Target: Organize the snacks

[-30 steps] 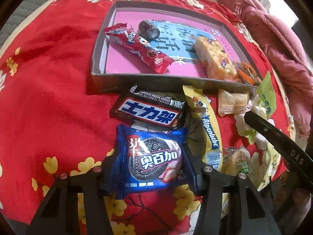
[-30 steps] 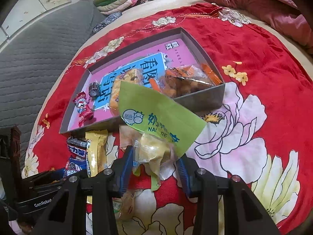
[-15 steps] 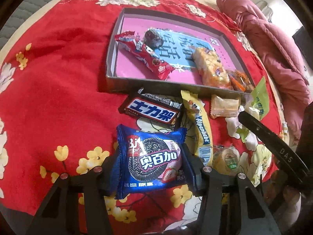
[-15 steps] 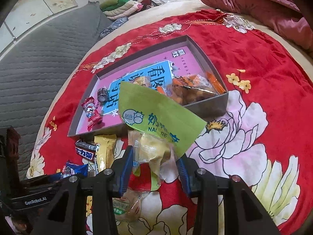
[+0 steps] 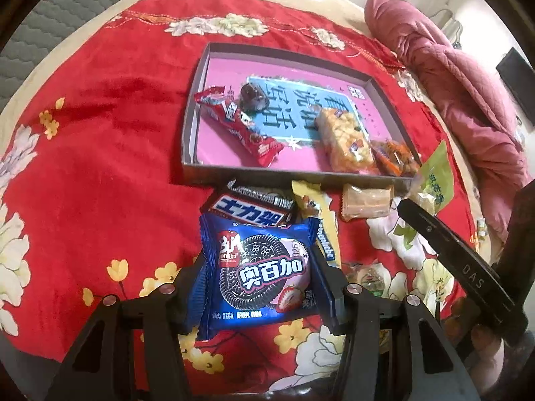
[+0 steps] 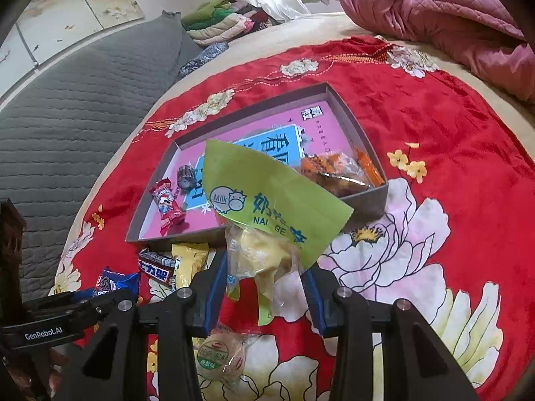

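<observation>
My left gripper (image 5: 257, 287) is shut on a blue cookie packet (image 5: 257, 277), which hangs above the red cloth. My right gripper (image 6: 264, 284) is shut on a clear bag with a green milk-snack header (image 6: 267, 193), lifted in front of the grey tray (image 6: 367, 200). The tray (image 5: 194, 110) has a pink and blue floor. Inside it lie a red wrapped bar (image 5: 240, 127), a dark round sweet (image 5: 252, 97), a yellow puffed bar (image 5: 344, 140) and an orange bag (image 5: 394, 153). A dark chocolate bar (image 5: 250, 207), a yellow candy stick (image 5: 317, 207) and a beige biscuit pack (image 5: 366, 200) lie by the tray's near wall.
A round green-labelled pastry (image 6: 220, 354) lies on the red flowered cloth (image 5: 100, 167) below my right gripper. A pink quilt (image 6: 451, 16) is bunched at the far right. Grey padded bedding (image 6: 83, 83) lies to the left, with folded clothes (image 6: 220, 23) beyond.
My left gripper has risen with the blue cookie packet, so the tray and loose snacks look farther off. The right gripper has tilted slightly, still holding the green-header bag.
</observation>
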`<move>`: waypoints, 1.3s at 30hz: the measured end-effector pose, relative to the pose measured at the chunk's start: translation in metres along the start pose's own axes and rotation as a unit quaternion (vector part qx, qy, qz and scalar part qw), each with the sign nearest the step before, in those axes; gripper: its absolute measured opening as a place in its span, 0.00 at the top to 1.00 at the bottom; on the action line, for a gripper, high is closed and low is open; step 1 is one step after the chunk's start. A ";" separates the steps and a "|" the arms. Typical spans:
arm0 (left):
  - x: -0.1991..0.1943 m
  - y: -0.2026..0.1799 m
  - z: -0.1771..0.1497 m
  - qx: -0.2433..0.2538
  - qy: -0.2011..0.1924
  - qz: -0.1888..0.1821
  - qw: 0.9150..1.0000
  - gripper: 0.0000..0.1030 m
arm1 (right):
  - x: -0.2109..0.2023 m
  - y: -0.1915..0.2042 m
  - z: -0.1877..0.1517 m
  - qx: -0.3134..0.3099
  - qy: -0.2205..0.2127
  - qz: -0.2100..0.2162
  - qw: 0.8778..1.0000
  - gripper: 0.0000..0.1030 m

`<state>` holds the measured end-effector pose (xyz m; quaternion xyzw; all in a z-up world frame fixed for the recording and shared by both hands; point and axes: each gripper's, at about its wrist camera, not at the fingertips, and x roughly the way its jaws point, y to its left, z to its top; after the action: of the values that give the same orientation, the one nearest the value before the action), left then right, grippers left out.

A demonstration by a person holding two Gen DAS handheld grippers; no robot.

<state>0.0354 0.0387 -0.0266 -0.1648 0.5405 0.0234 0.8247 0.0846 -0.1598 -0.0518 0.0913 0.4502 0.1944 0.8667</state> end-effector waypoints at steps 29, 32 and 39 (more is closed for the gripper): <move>-0.005 -0.007 0.031 -0.007 -0.038 -0.029 0.999 0.45 | -0.007 0.009 0.010 -0.029 -0.031 -0.006 0.999 0.59; -0.004 -0.008 0.032 -0.007 -0.039 -0.031 0.999 0.45 | -0.007 0.009 0.010 -0.030 -0.032 -0.007 0.999 0.59; 0.000 -0.011 0.042 -0.004 -0.049 -0.035 0.998 0.45 | -0.007 0.010 0.014 -0.032 -0.037 -0.007 0.999 0.59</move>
<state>0.0750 0.0413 -0.0083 -0.1854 0.4933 0.0047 0.8499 0.0903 -0.1531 -0.0353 0.0673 0.4118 0.1988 0.8868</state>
